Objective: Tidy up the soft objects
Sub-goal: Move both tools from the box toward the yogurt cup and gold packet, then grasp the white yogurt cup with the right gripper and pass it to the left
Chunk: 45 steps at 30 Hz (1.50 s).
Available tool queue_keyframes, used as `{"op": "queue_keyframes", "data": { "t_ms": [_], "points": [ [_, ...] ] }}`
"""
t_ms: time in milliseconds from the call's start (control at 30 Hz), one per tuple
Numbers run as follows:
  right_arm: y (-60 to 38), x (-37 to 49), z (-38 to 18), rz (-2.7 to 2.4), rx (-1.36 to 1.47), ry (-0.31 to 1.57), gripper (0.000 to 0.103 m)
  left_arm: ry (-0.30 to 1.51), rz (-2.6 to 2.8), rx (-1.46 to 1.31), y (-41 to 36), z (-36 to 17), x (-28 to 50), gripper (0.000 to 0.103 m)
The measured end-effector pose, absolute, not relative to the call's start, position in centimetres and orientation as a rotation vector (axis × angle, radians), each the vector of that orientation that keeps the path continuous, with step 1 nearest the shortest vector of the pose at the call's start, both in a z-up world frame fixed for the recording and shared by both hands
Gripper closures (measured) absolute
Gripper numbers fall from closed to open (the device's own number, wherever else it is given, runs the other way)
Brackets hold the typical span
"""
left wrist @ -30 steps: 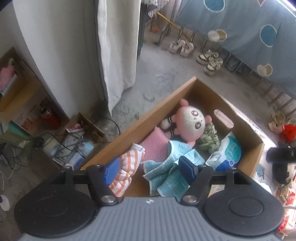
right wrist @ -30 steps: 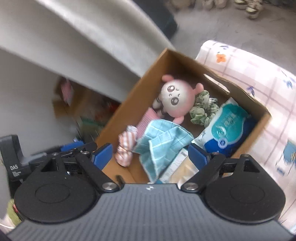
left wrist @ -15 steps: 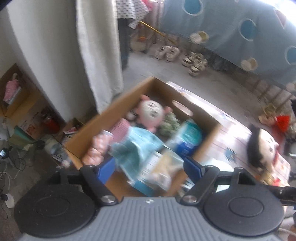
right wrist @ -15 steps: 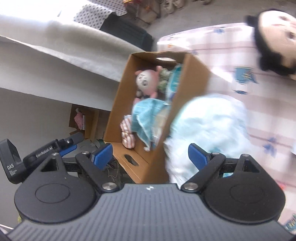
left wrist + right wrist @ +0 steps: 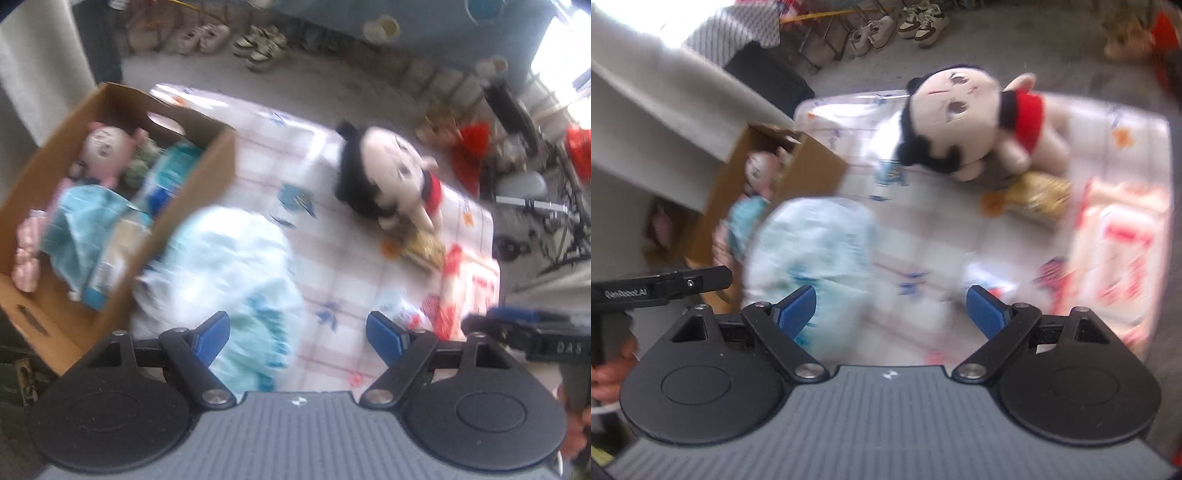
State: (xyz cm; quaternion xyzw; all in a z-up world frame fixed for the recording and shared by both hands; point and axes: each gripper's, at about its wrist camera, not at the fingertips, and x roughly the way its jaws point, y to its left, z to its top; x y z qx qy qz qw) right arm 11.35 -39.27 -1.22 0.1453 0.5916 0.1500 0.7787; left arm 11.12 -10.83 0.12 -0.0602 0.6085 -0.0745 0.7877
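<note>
Pale blue pack (image 5: pixel 221 266) – beside left gripper (image 5: pixel 299 338)

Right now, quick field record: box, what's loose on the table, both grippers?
box: brown cardboard box at the table's left edge, holding a pink round-headed plush and a teal cloth
loose: black-haired doll in red collar, pale blue plastic pack beside the box
surface: checked tablecloth
left gripper: open, empty
right gripper: open, empty

Brown box (image 5: pixel 192 206); pale blue pack (image 5: pixel 229 266); pink-checked cloth (image 5: pixel 332 236); doll (image 5: pixel 964 118) blk hair, red collar.
</note>
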Motion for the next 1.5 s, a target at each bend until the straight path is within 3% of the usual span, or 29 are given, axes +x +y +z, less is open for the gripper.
{"op": "queue_keyframes", "data": {
  "t_ms": [367, 700, 1133, 1400, 1500],
  "points": [
    [-42.6, 16.3, -4.8, 0.320, 0.384, 1.337, 0.015, 1.455, -0.190, -0.140, -16.4, -4.7, 9.1, 0.023],
    [-41.2, 18.6, -6.2, 0.380, 0.419, 1.380, 0.015, 1.571, -0.196, -0.060, -17.7, -7.8, 9.6, 0.023],
    [-41.1, 19.8, -7.3, 0.420, 0.390, 1.420, 0.015, 1.650, -0.201, -0.192, -18.3, -10.0, 9.9, 0.025],
    [-41.9, 20.1, -9.1, 0.374, 0.424, 1.473, 0.015, 1.580, -0.206, -0.232, -19.4, -9.7, 10.3, 0.040],
    [-41.7, 20.6, -10.5, 0.363, 0.422, 1.524, 0.016, 1.557, -0.211, -0.195, -20.2, -9.5, 10.4, 0.040]
  ]
}}
